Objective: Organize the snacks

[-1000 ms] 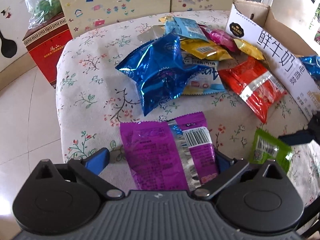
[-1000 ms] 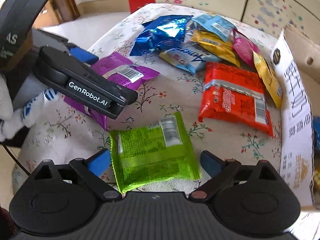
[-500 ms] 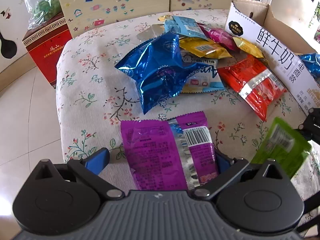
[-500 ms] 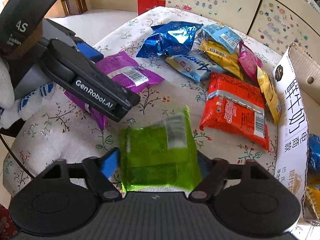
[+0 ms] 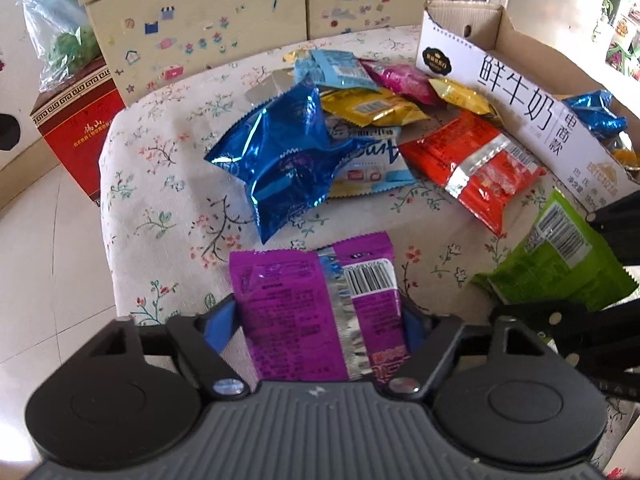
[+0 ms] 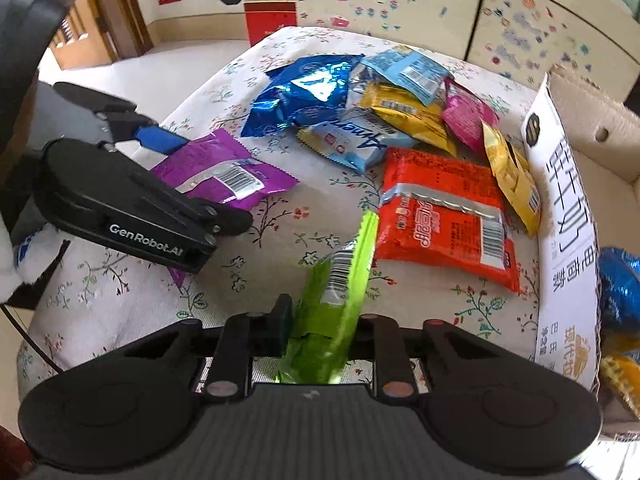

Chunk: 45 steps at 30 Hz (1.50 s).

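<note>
Between the right tongs [image 6: 320, 326] a green snack packet [image 6: 336, 300] stands pinched on edge, the jaws closing on it and the pads pressing its folded middle, likely so it can be carried to the cardboard milk box [image 6: 560, 208] beside them. Ahead of the left tongs [image 5: 318, 320], also closing, a purple snack packet [image 5: 312, 312] lies flat on the floral tabletop [image 5: 168, 184] between the blue pads, which flank its edges; no squeeze shows.
</note>
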{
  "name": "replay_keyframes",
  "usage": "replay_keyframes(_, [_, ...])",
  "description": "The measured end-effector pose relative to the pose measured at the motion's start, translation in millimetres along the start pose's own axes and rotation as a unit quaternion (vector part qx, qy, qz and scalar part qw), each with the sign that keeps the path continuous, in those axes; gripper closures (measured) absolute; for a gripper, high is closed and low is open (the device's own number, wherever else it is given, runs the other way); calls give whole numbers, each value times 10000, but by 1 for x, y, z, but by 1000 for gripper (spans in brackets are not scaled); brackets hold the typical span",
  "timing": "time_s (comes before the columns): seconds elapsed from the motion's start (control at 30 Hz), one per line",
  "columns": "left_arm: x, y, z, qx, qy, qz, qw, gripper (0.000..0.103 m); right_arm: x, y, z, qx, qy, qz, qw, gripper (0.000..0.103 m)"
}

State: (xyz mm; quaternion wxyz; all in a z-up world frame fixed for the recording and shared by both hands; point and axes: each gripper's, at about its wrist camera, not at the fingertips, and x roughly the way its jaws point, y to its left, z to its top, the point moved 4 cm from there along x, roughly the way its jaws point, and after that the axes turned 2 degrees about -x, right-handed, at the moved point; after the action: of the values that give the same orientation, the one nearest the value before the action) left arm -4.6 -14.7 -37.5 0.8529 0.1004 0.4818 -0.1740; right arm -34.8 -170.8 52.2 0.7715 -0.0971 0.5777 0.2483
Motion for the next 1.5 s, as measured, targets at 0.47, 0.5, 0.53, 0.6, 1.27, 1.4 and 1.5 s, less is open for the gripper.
replay_keyframes(0.47, [-4,-3,3,21,-128,43,9999,35,-6,-14,2,496,-140,240,9984,85])
replay_keyframes(0.5, [-5,-3,3,45,-153,69,9998,35,-7,-14,2,503,-159,233,9983,85])
replay_keyframes(0.53, [-5,-4,3,79,-173,91,9998,35,-9,-15,2,513,-177,230,9983,86])
replay_keyframes(0.6, [-3,-5,2,130,-141,101,9998,35,-9,-16,1,499,-167,218,9984,86])
replay_keyframes(1.27, [-26,-20,15,596,-813,500,9936,36,-41,-17,23,424,-895,-29,9951,87])
replay_keyframes(1.4, [-31,-22,20,618,-954,539,9921,36,-49,-22,28,512,-1082,-85,9928,87])
replay_keyframes(1.5, [-35,-23,24,606,-1045,563,9911,36,-56,-27,32,584,-1237,-137,9905,87])
